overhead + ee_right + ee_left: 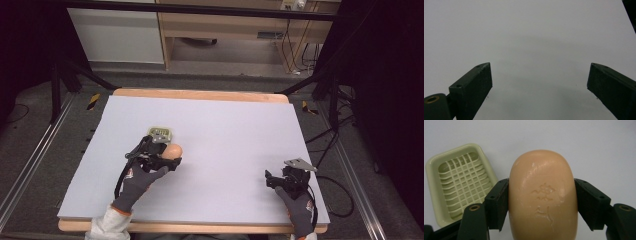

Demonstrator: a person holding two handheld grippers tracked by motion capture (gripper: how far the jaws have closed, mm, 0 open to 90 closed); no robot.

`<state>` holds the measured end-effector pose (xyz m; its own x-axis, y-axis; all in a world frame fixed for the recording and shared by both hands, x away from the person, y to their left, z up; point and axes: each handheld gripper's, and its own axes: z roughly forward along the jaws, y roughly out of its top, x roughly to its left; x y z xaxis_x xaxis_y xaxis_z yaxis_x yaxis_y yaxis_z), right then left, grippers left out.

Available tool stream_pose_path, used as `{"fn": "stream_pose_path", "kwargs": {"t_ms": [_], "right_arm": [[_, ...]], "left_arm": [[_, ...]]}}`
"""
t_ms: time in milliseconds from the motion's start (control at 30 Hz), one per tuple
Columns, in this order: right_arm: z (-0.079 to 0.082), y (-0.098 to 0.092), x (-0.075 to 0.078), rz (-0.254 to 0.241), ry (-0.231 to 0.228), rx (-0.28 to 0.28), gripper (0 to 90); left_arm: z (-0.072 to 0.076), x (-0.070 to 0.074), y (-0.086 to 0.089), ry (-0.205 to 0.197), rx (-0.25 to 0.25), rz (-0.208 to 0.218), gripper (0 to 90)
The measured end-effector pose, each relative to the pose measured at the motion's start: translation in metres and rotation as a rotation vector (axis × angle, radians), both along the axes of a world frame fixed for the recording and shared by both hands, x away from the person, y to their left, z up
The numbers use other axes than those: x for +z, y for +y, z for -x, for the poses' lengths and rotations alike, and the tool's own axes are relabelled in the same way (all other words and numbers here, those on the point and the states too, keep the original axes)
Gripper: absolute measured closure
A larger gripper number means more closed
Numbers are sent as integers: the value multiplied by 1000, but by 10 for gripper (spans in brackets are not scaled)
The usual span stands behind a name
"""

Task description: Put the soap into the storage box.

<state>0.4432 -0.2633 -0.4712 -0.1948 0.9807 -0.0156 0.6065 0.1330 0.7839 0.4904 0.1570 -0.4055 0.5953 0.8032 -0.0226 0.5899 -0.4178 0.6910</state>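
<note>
An orange oval soap bar (542, 195) with stamped characters sits between the jaws of my left gripper (541, 202), which is shut on its two sides. In the high view the soap bar (173, 150) shows left of the table's middle, held by the left gripper (167, 159). A pale green soap dish (459, 182) with a grid floor lies empty just left of the soap; in the high view the soap dish (160, 133) lies just beyond the gripper. My right gripper (270, 180) rests near the front right, open, its jaws wide apart over bare table (539, 82).
The light grey table top (225, 130) has a wooden rim along the far and near edges. Dark frame legs and cables lie on the floor around it. A wooden cabinet stands behind the table.
</note>
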Motion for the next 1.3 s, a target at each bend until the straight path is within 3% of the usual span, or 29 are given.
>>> {"fn": "stream_pose_path", "kwargs": {"t_ms": [767,1300], "right_arm": [[-1,0,0,1,4,0,63],[-2,2,-2,8,10,1,62]], "left_arm": [[-18,17,28,-30,80,38,315],[-41,13,39,-17,136,44,316]]}}
